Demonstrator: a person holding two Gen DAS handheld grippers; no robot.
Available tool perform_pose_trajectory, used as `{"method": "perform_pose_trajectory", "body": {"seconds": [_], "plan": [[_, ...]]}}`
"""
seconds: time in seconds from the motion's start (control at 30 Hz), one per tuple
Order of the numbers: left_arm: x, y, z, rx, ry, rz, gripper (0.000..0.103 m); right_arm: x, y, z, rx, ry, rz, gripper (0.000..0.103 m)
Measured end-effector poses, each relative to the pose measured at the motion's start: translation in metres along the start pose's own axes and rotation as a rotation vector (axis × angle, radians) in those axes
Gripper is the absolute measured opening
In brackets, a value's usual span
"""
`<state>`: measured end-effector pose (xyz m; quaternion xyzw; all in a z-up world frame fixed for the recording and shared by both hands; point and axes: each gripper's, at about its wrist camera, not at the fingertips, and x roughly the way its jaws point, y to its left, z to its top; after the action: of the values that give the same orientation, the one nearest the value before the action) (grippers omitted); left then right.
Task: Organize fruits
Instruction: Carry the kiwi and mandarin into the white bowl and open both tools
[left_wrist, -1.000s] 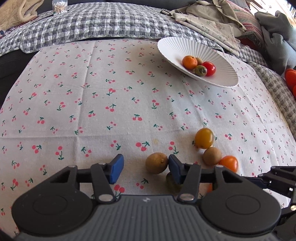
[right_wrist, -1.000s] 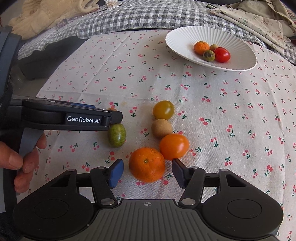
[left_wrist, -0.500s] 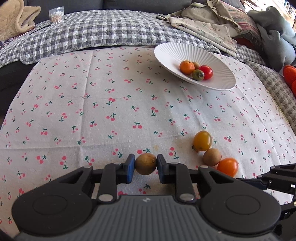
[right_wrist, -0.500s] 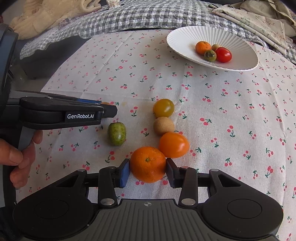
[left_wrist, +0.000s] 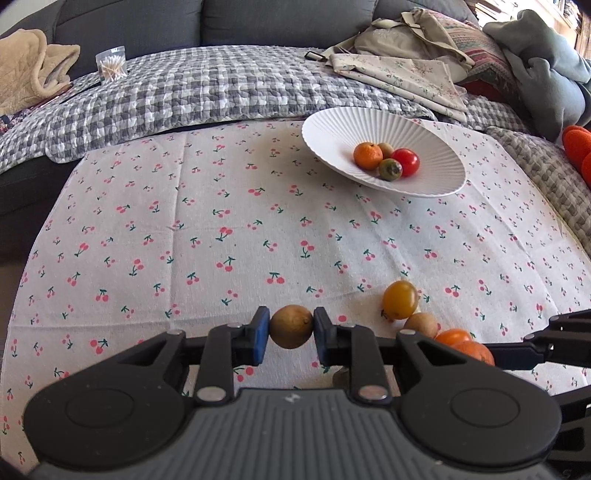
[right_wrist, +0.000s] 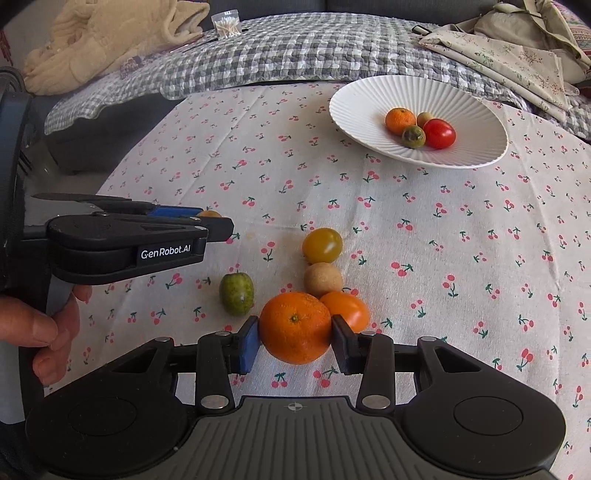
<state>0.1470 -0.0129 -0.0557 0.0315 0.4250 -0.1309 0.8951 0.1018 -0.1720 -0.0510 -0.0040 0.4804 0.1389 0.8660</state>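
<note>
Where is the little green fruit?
In the right wrist view, the green fruit lies on the cloth, left of the orange, under the left tongs.

The tabletop (right_wrist: 461, 229) is covered by a cherry-print cloth (right_wrist: 258, 155); a plate (right_wrist: 358, 107) and loose fruits (right_wrist: 322, 245) are carried on it.

Left gripper (left_wrist: 291, 329): open a second ago, now clamped on brown kiwi (left_wrist: 291, 326), raised clear of cherry-print cloth (left_wrist: 229, 206). Right gripper (right_wrist: 294, 338): open a second ago, now clamped on large orange (right_wrist: 295, 326), lifted slightly.
</note>
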Motion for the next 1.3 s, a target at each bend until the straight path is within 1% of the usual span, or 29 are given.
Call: {"method": "perform_pose_trajectory", "body": {"seconds": [0.17,0.37,0.47,0.67,0.8,0.87,1.0,1.17,1.3], "plan": [[-0.002,0.0,0.002,0.002,-0.013,0.008,0.024,-0.004,-0.004,0.004,0.007,-0.017,-0.001,0.04],[-0.005,0.001,0.012,-0.016,-0.039,0.002,0.024,-0.015,-0.018,0.017,0.045,-0.072,-0.013,0.039],[-0.007,-0.003,0.022,-0.022,-0.063,-0.012,0.024,-0.021,-0.032,0.026,0.075,-0.102,-0.025,0.039],[-0.003,-0.022,0.048,0.0,-0.102,-0.026,0.024,-0.028,-0.064,0.044,0.156,-0.154,-0.064,0.039],[0.001,-0.037,0.069,0.011,-0.141,-0.045,0.024,-0.027,-0.085,0.062,0.215,-0.182,-0.085,0.039],[0.005,-0.045,0.078,0.02,-0.158,-0.046,0.024,-0.026,-0.094,0.072,0.237,-0.201,-0.093,0.039],[0.021,-0.058,0.092,0.035,-0.165,-0.041,0.024,-0.02,-0.112,0.087,0.296,-0.22,-0.102,0.039],[0.041,-0.068,0.101,0.04,-0.156,-0.045,0.024,-0.014,-0.131,0.1,0.353,-0.237,-0.105,0.039],[0.051,-0.078,0.106,0.083,-0.17,-0.043,0.024,-0.006,-0.139,0.107,0.368,-0.237,-0.104,0.039]]}}
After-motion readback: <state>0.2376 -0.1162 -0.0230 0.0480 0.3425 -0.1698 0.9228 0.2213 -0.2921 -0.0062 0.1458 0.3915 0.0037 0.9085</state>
